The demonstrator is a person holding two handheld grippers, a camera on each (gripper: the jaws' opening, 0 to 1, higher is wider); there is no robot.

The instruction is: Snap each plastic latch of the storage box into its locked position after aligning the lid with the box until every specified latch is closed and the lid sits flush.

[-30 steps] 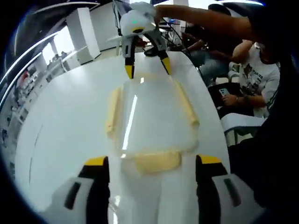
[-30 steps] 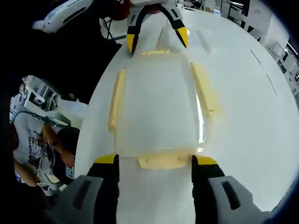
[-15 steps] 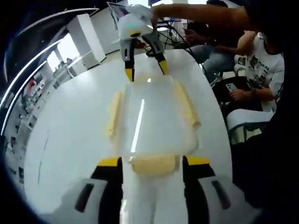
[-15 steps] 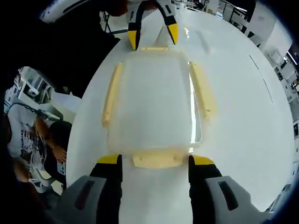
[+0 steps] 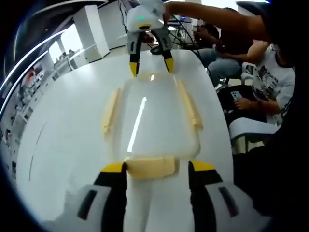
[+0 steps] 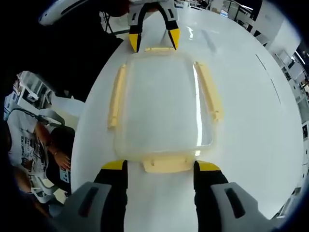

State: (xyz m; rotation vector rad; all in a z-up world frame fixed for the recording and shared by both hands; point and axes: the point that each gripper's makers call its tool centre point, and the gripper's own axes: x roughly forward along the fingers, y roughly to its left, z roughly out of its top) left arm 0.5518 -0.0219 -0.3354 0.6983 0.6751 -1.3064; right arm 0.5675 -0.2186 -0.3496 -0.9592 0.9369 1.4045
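Observation:
A clear storage box with its lid [image 5: 149,116] [image 6: 161,108] on lies on a white table [image 5: 63,125]. Pale yellow latches line its sides [image 5: 110,111] [image 5: 189,104] [image 6: 116,96] [image 6: 208,92]. My left gripper [image 5: 158,166] is open, its yellow-tipped jaws flanking the near end latch [image 5: 150,167]. My right gripper [image 6: 160,165] is open too, straddling the opposite end latch [image 6: 166,164]. Each gripper appears in the other's view at the far end of the box: the right gripper [image 5: 149,63] and the left gripper [image 6: 150,39].
People sit beside the table's right edge [image 5: 260,82] in the left gripper view and at the left [image 6: 34,145] in the right gripper view. An arm [image 5: 217,24] reaches across above the box. White table surface [image 6: 260,121] spreads around the box.
Both grippers have closed in on the box ends, and their jaws now sit narrower around the end latches than a second ago. The box has stayed in place.

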